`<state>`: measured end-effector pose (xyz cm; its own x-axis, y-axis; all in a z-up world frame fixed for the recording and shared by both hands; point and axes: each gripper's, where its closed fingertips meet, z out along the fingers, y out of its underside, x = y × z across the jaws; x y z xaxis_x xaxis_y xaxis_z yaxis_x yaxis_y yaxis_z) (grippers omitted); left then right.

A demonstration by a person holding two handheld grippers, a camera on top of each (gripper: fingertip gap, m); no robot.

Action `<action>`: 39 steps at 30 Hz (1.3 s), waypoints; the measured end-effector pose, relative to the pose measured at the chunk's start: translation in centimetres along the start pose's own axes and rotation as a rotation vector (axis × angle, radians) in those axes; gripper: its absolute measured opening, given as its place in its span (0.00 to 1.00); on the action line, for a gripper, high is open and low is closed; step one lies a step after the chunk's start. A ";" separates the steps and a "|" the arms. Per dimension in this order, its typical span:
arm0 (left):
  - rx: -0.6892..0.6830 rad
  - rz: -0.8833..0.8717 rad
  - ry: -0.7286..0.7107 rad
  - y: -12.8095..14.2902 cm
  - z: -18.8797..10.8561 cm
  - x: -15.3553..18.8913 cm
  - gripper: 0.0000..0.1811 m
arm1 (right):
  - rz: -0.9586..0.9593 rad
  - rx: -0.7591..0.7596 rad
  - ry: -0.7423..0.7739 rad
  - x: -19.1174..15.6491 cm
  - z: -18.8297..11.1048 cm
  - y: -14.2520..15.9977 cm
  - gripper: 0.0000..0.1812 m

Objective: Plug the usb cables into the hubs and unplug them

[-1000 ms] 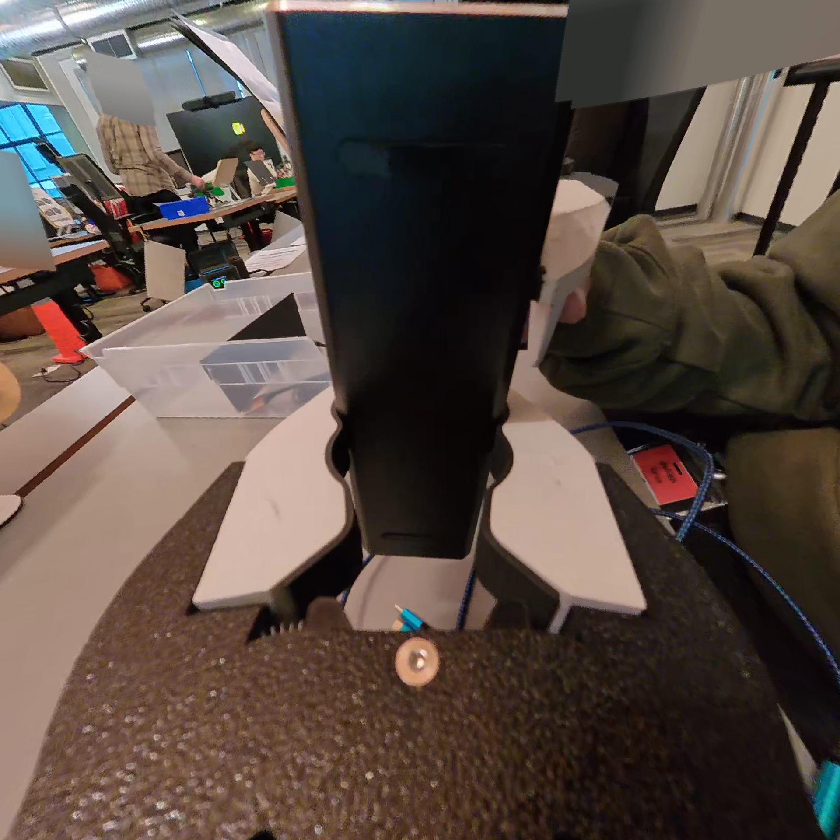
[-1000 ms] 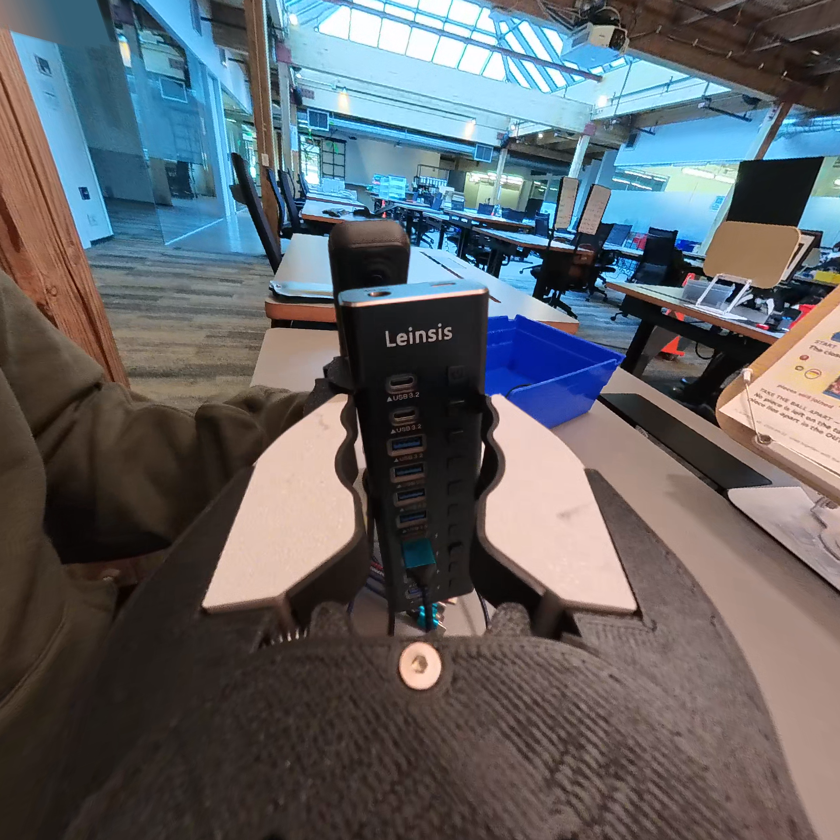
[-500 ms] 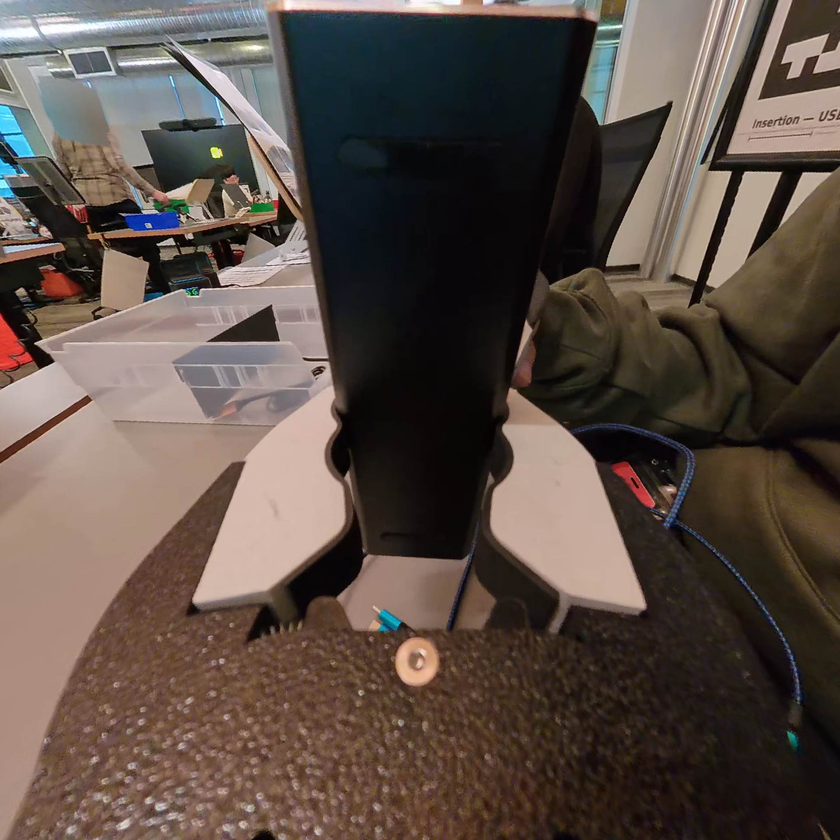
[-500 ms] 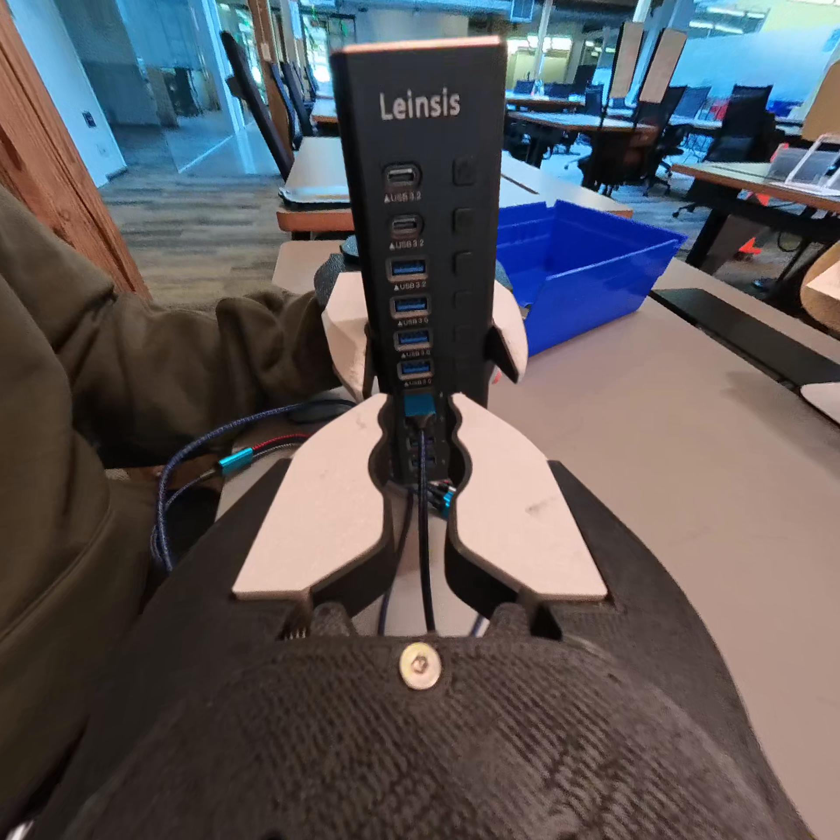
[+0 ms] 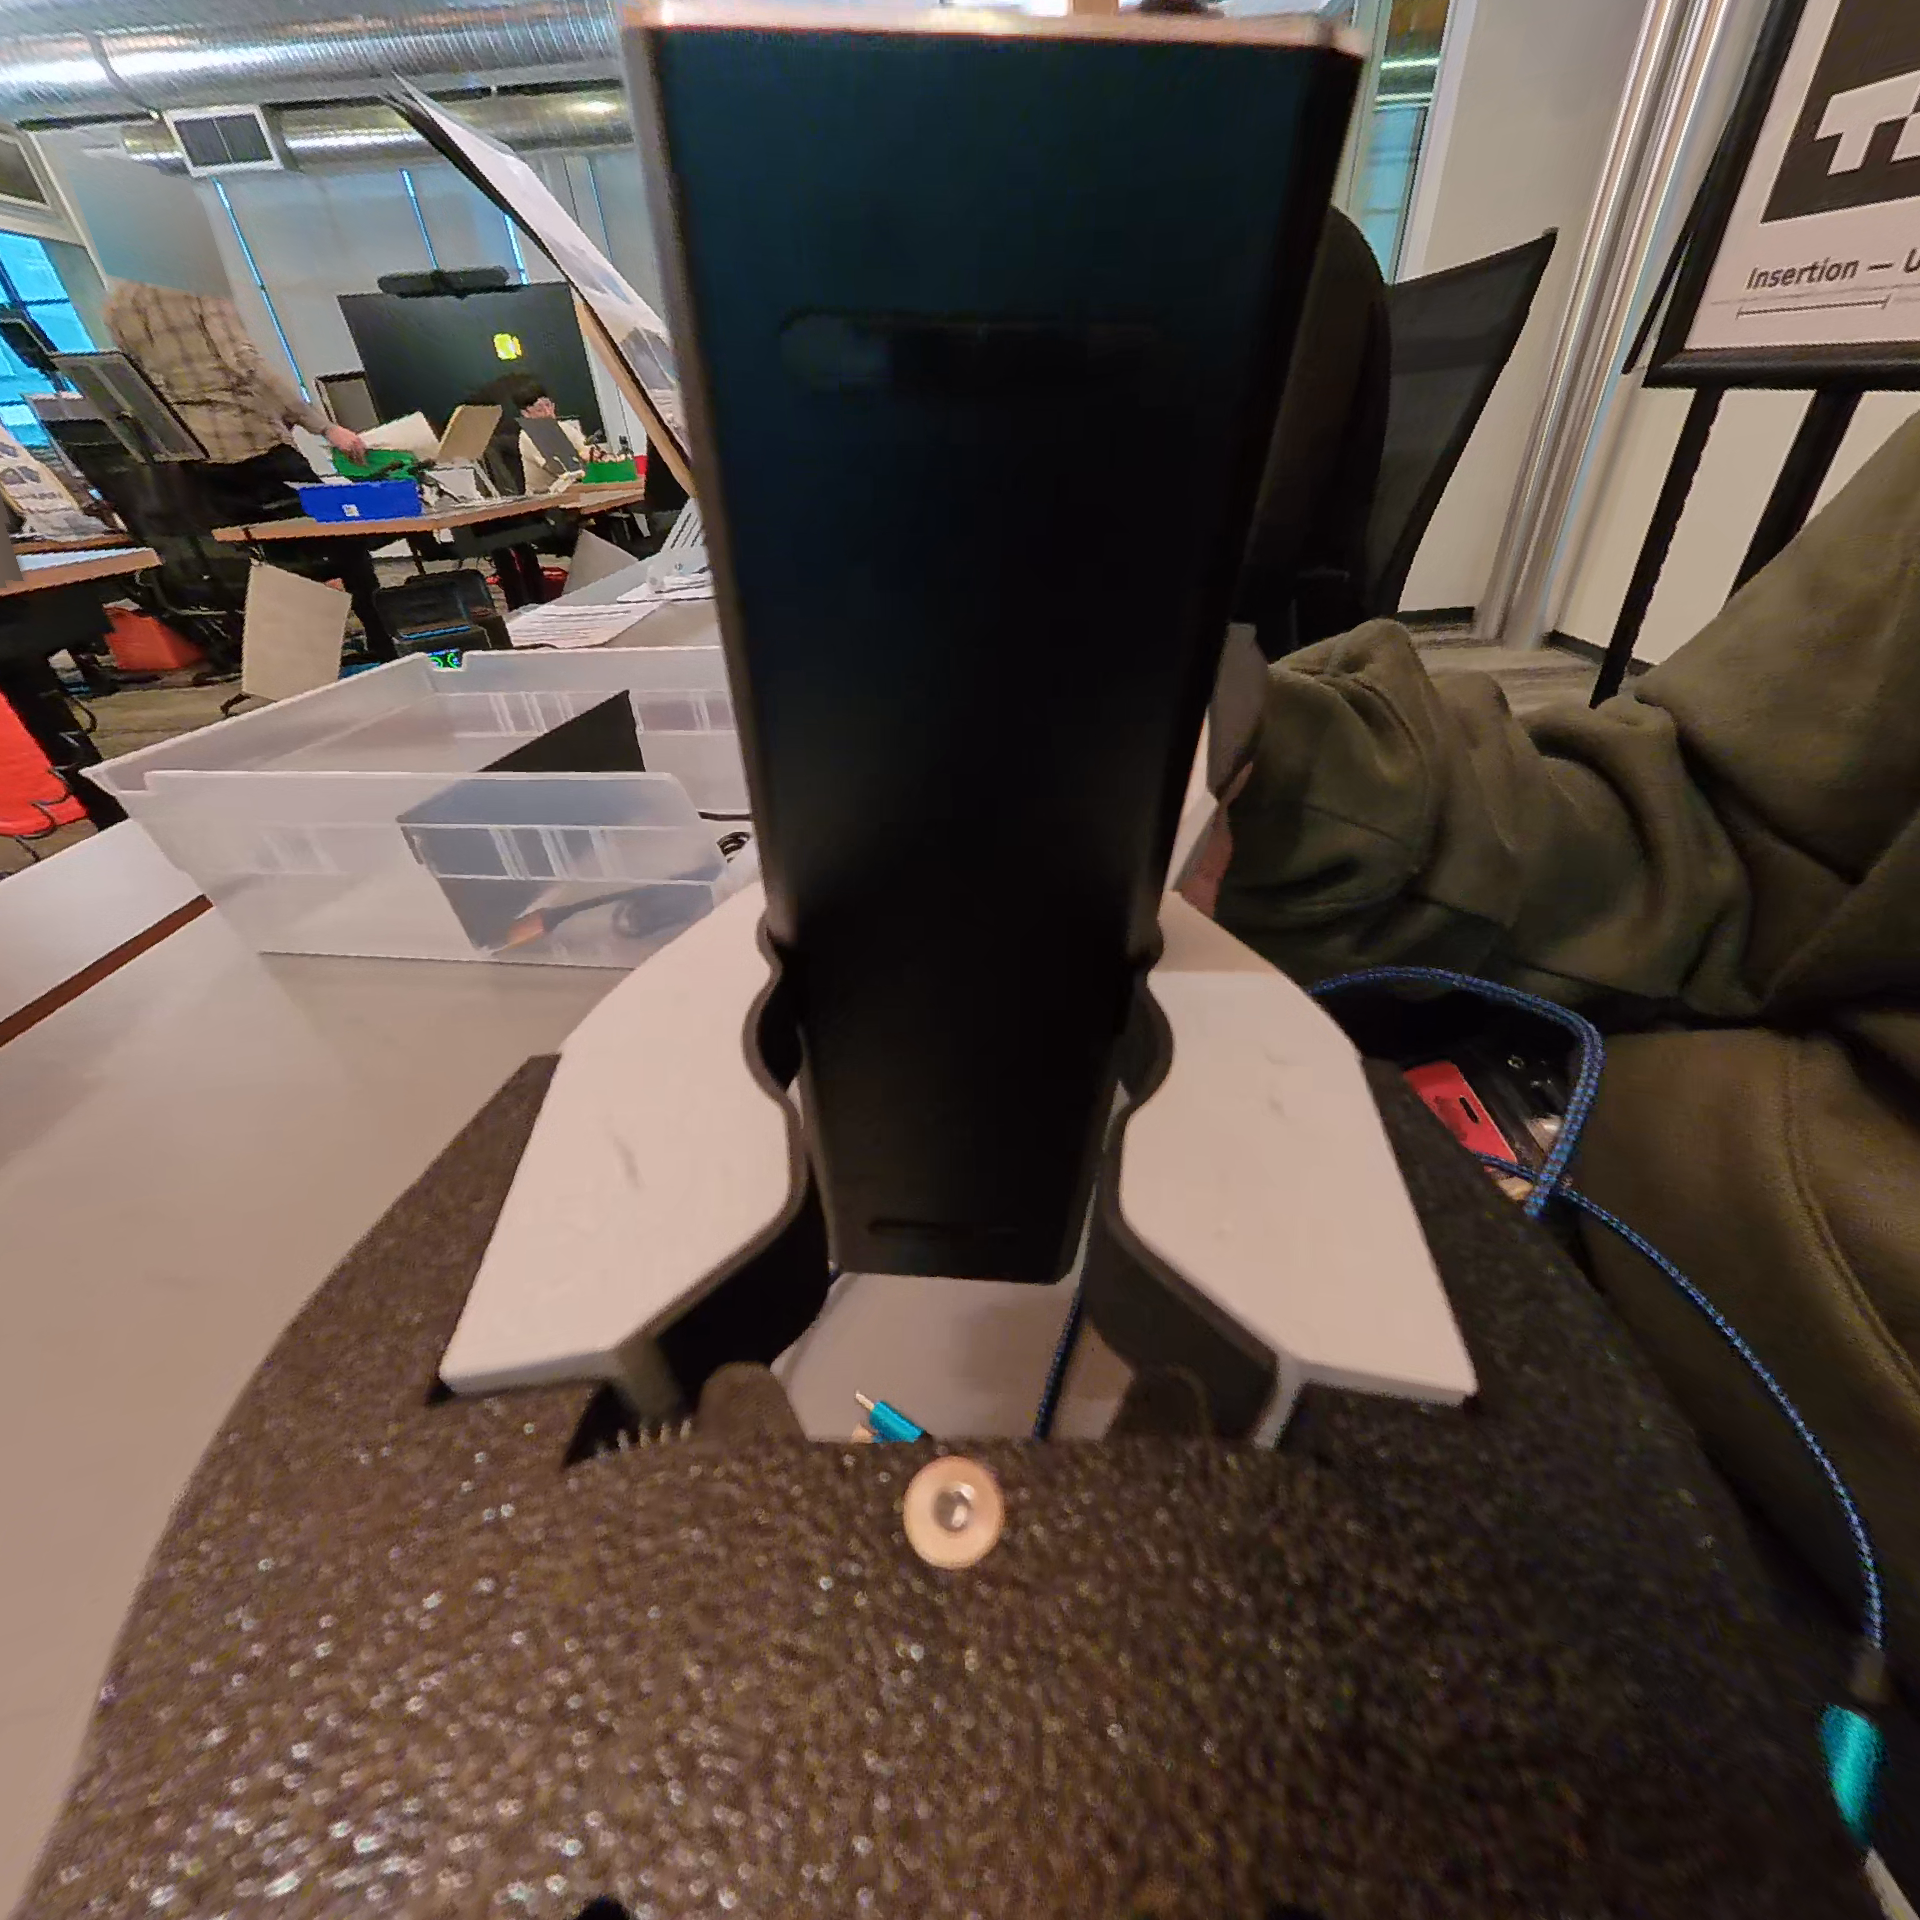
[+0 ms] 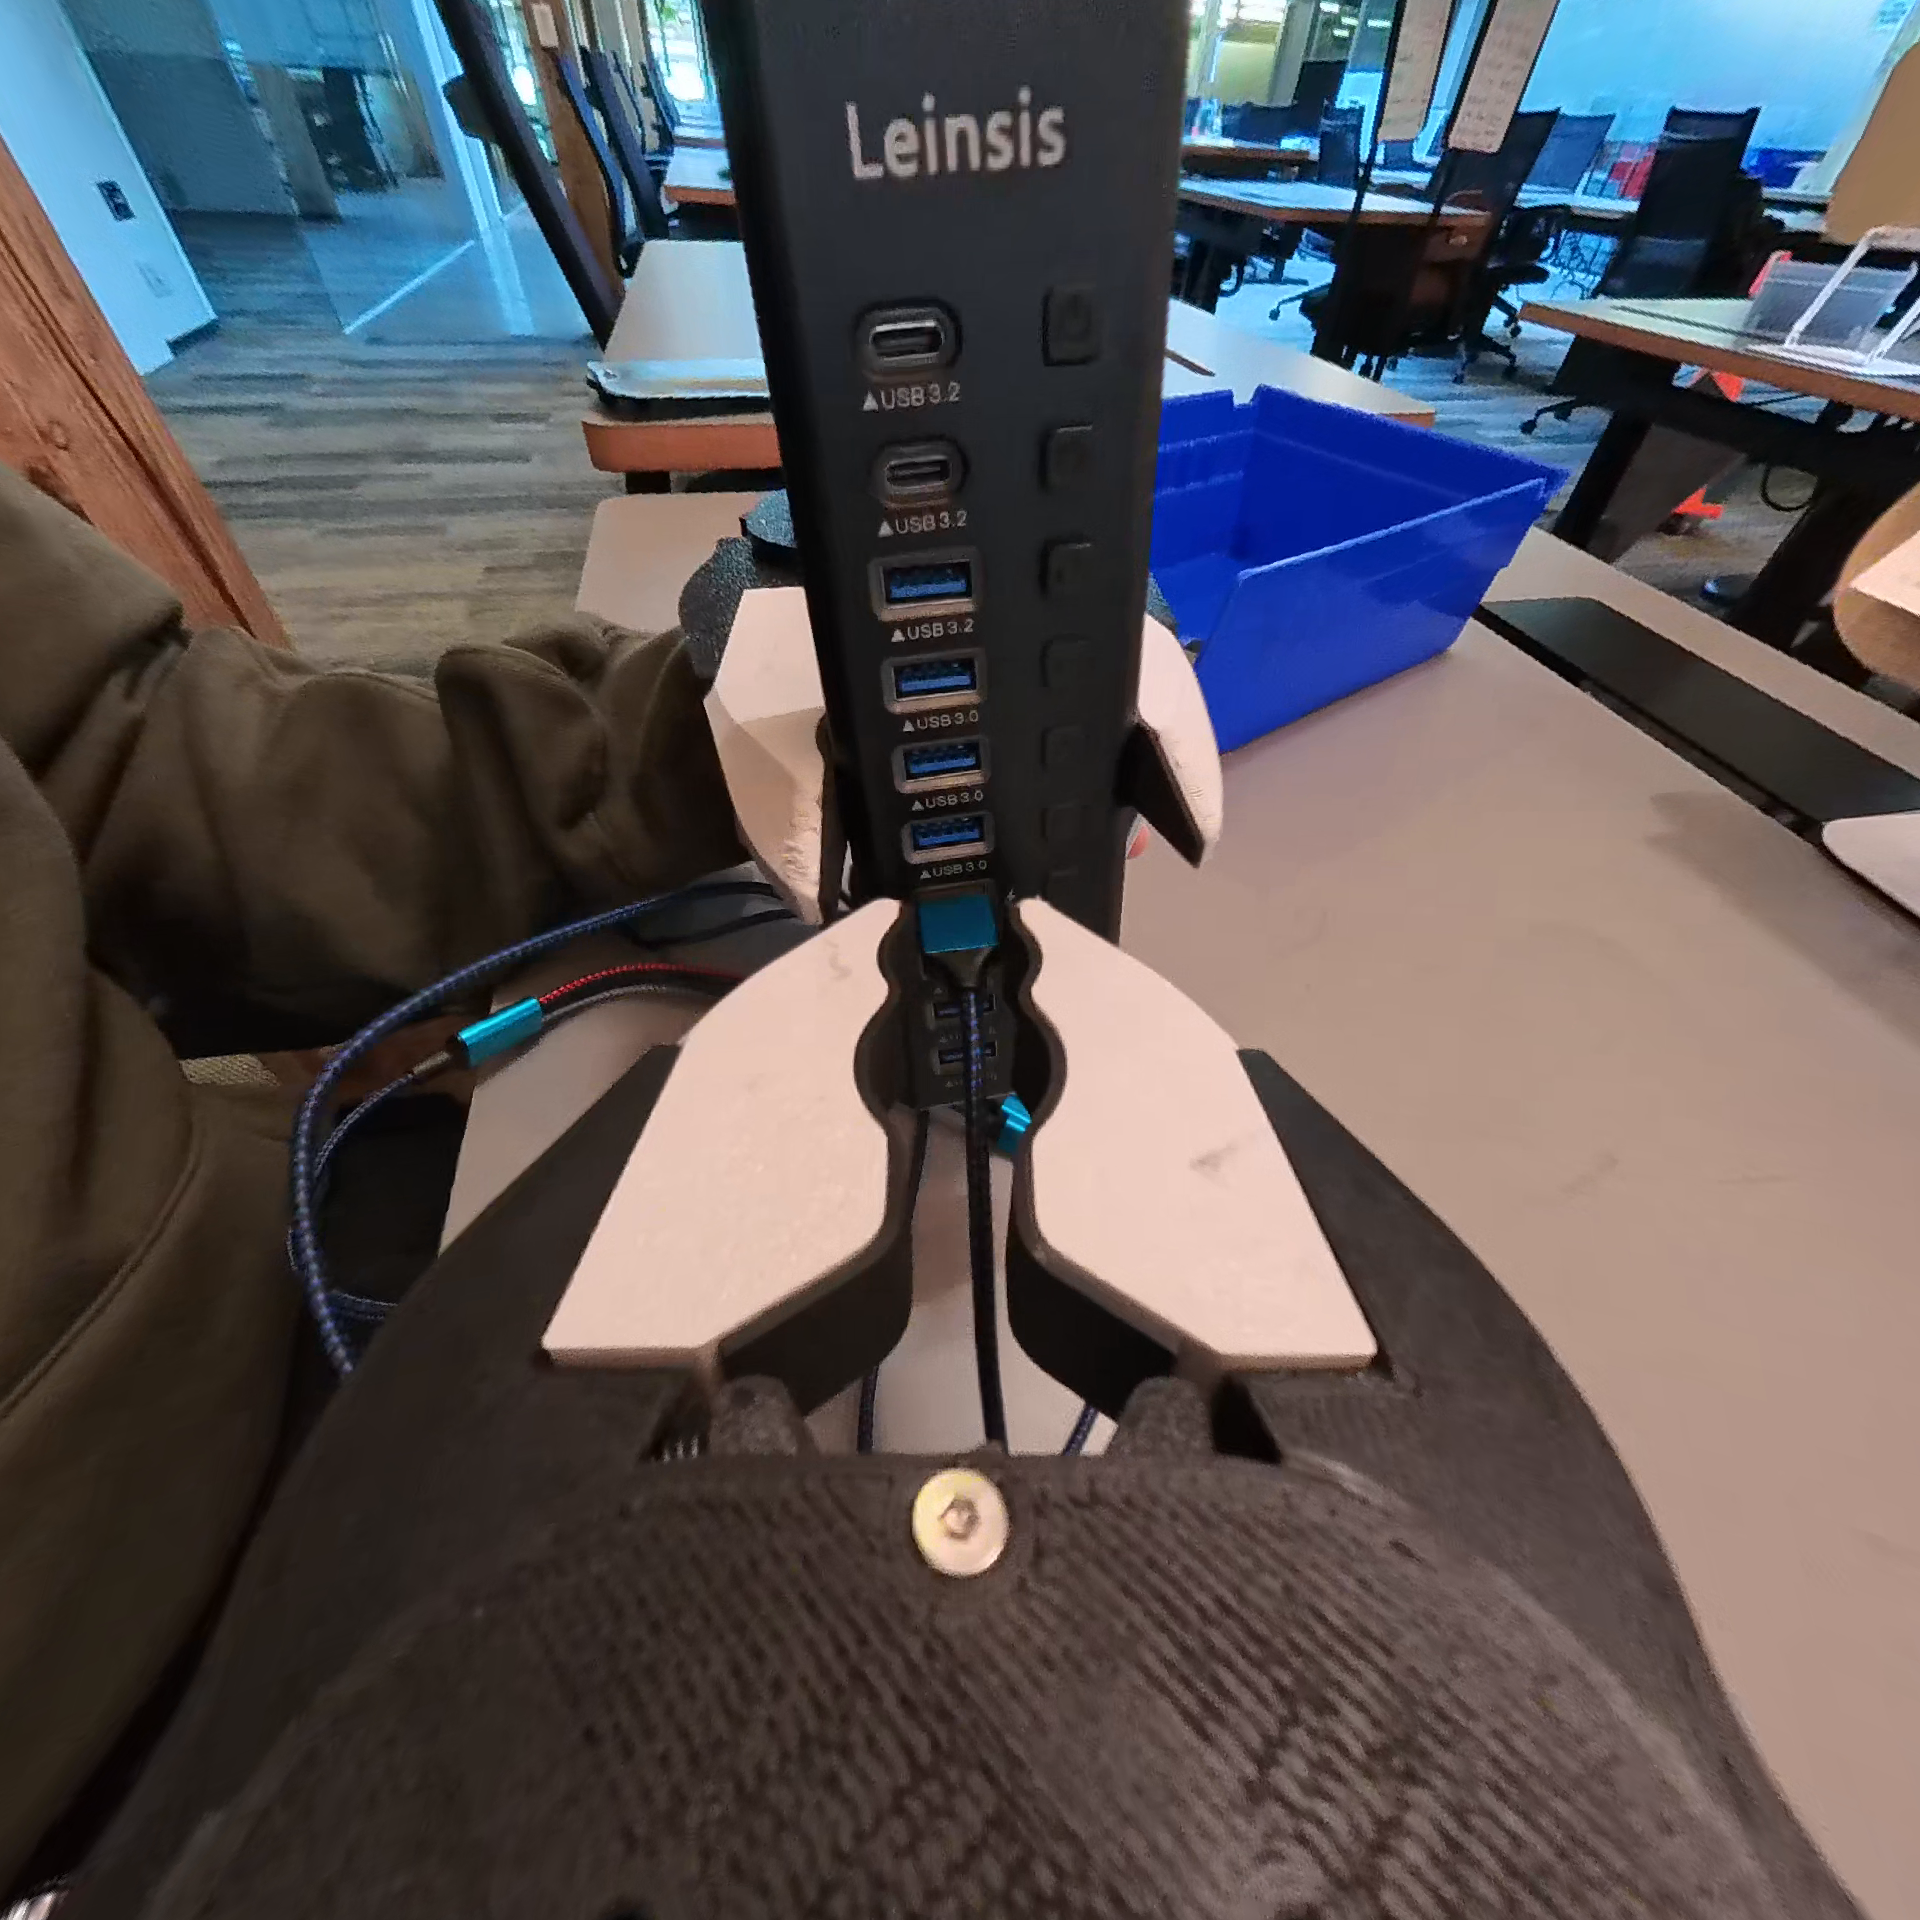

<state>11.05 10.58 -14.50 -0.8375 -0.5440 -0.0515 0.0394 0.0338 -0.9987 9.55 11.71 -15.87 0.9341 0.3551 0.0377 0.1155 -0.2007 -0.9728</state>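
I see the black hub upright over the grey table, bare to its right, a blue bin beyond. My left gripper clamps the hub's lower sides. My right gripper pinches the teal plug, seated in a low port, its fingers nearly together.

Bright, even daylight from windows fills both views. The black hub facing the left camera sits in shadow, nearly featureless. Wide-angle bending curves the edges; the foreground blurs slightly.
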 end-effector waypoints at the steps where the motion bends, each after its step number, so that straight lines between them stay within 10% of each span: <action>1: -0.002 -0.002 -0.003 0.1 0.0 -0.1 0.32 | 0.000 0.000 0.001 0.1 0.0 0.0 0.08; 27: -0.084 0.137 0.047 -1.3 2.0 2.5 0.33 | -0.173 -0.254 -0.073 -1.6 -3.7 -1.0 0.08; 30: -0.133 0.134 0.009 -0.5 -0.3 1.4 0.33 | -0.183 -0.317 0.359 5.9 -9.0 -1.2 0.08; 32: -0.094 0.080 -0.124 -1.0 -3.3 -1.2 0.33 | -0.030 -0.064 0.237 5.6 -12.6 -3.7 0.07; 39: -0.066 0.105 -0.242 -2.6 -5.3 -2.7 0.33 | -0.234 -0.337 0.490 8.6 -12.9 -0.3 0.08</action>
<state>10.32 16.43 -11.76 -0.6755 -0.7192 -0.1625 0.0770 0.1504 -0.9856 21.93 3.06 -12.28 0.9083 -0.0180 0.4179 0.3605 -0.4730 -0.8039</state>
